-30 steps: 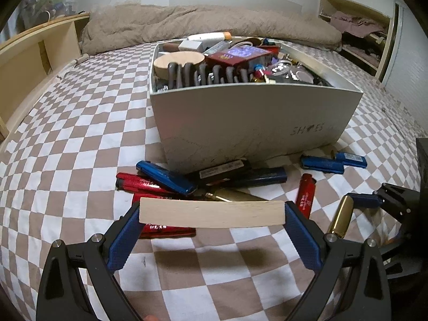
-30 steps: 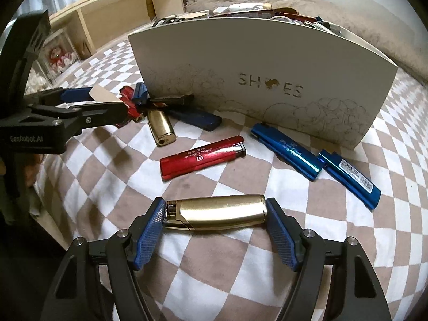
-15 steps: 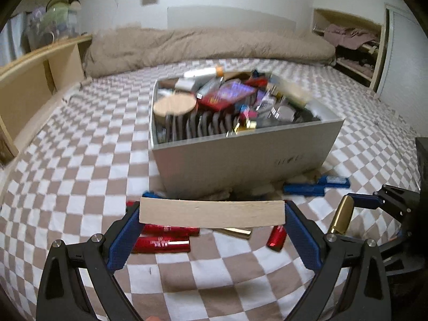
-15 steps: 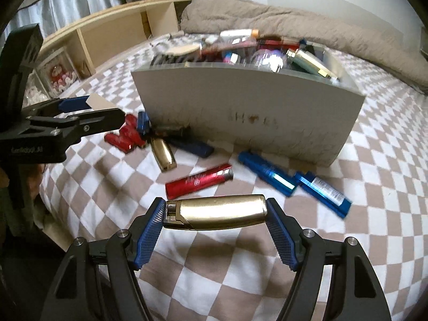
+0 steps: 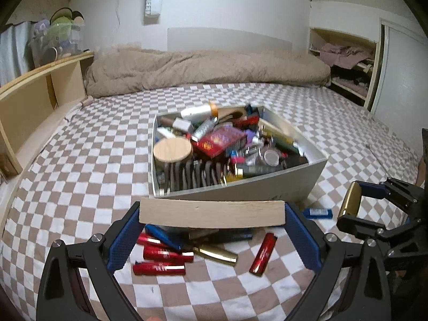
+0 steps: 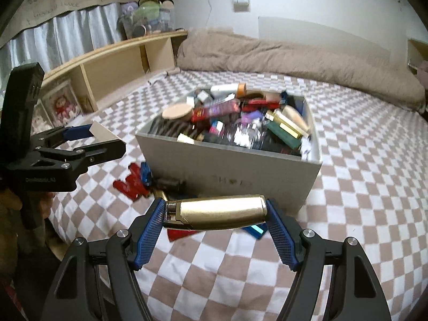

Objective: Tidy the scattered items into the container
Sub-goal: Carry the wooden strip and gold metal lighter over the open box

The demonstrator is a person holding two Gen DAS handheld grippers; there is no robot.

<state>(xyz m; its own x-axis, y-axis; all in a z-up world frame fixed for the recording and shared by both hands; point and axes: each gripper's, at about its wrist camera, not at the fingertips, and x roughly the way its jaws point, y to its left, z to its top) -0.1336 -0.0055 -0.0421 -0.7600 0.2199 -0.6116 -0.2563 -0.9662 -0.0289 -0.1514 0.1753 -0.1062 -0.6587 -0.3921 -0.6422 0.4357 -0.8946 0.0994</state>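
above the checkered bed [image 5: 88,160], short of the box's [image 5: 267,184] near wall, my left gripper [image 5: 212,214] pinches a flat wooden strip [image 5: 211,212]. my right gripper [image 6: 215,212] clamps a smooth gold lighter [image 6: 222,211].

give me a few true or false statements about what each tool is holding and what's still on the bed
1. The left tool grips a flat wooden piece. True.
2. The right tool is empty. False: it is shut on a gold lighter.
3. The box already holds many items. True.
4. No lighters lie on the checkered bedsheet. False: red lighters and others lie in front of the box.
5. The gold lighter is inside the box. False: it is held outside, in front of it.
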